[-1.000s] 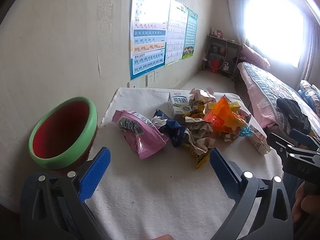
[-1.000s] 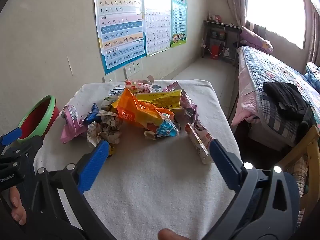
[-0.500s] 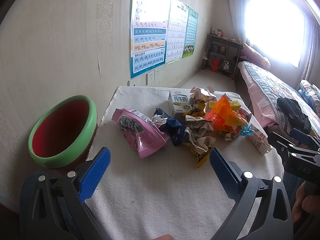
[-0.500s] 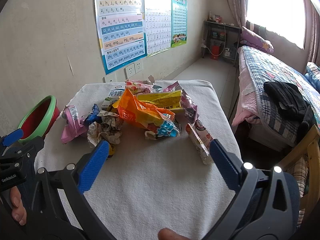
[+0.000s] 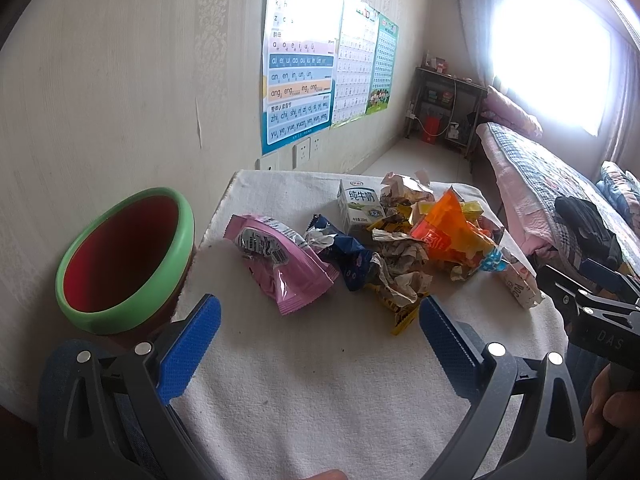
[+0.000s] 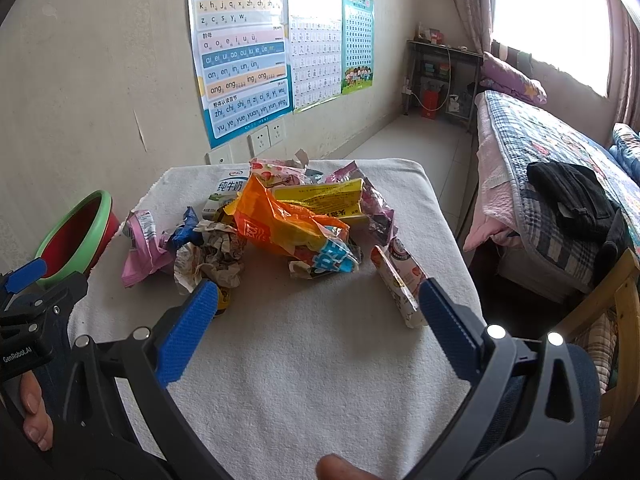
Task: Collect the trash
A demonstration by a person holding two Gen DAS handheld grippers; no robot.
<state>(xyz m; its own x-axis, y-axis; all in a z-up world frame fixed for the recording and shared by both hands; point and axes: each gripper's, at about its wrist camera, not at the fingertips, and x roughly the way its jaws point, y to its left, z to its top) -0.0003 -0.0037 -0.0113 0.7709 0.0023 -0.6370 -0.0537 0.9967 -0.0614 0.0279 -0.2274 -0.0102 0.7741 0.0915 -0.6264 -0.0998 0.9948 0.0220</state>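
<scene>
Nothing has shifted much since 1 second ago: both tongs hover low over the near, bare part of the white-covered tabletop (image 6: 304,360), and the trash pile (image 6: 280,224) lies where it did. Left tongs (image 5: 320,332) are spread wide and released, gripping nothing, their pads short of the pink wrapper (image 5: 280,264) and crumpled paper (image 5: 400,272), with the green-rimmed red bin (image 5: 124,256) at the tabletop's left edge. Right tongs (image 6: 316,316) are likewise spread wide and hold nothing, 1 pad beside the crumpled paper, the other just beside a flattened carton (image 6: 396,276).
</scene>
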